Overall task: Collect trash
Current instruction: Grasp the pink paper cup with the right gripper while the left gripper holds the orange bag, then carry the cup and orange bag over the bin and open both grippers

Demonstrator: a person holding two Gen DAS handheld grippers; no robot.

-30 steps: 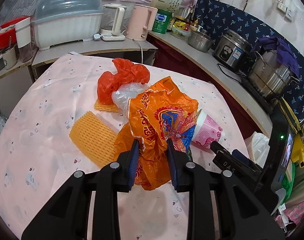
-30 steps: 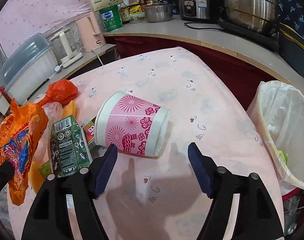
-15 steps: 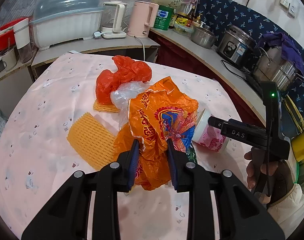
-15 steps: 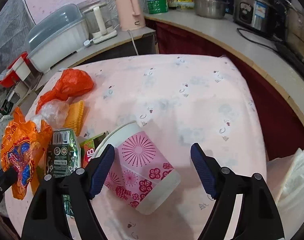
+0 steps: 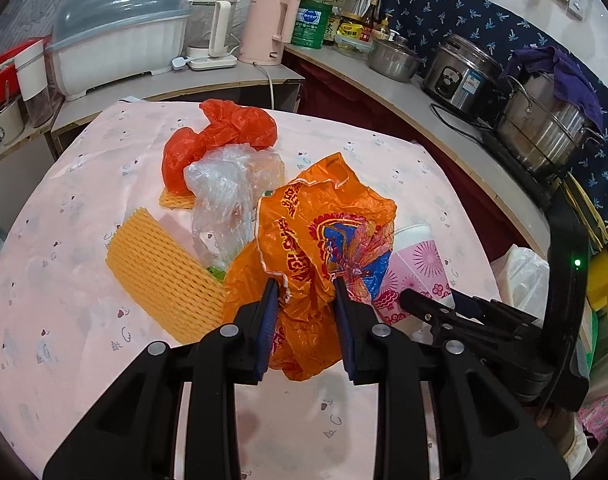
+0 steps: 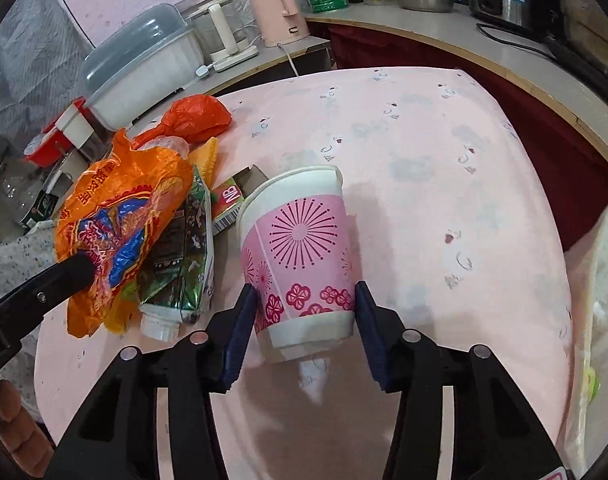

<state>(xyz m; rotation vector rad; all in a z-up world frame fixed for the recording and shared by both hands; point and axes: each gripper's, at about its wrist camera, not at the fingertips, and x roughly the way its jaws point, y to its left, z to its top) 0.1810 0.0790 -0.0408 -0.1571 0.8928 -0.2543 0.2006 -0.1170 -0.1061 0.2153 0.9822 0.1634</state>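
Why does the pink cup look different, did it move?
Yes. The pink cup lay on its side out ahead on the pink tablecloth; now it sits base-first between the right gripper fingers.

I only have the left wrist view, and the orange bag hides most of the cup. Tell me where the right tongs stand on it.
Observer: The right tongs straddle the pink cup near its base, with a pad close against each side. I cannot confirm a firm squeeze.
Operator: Give me the cup's pose.
Observer: Its base faces the right camera and its open mouth points away.
Operator: Report what lies beside it.
Observer: A green foil pouch with a white cap lies partly under the orange bag, which the left tongs hold. A red box marked NB sits behind it.
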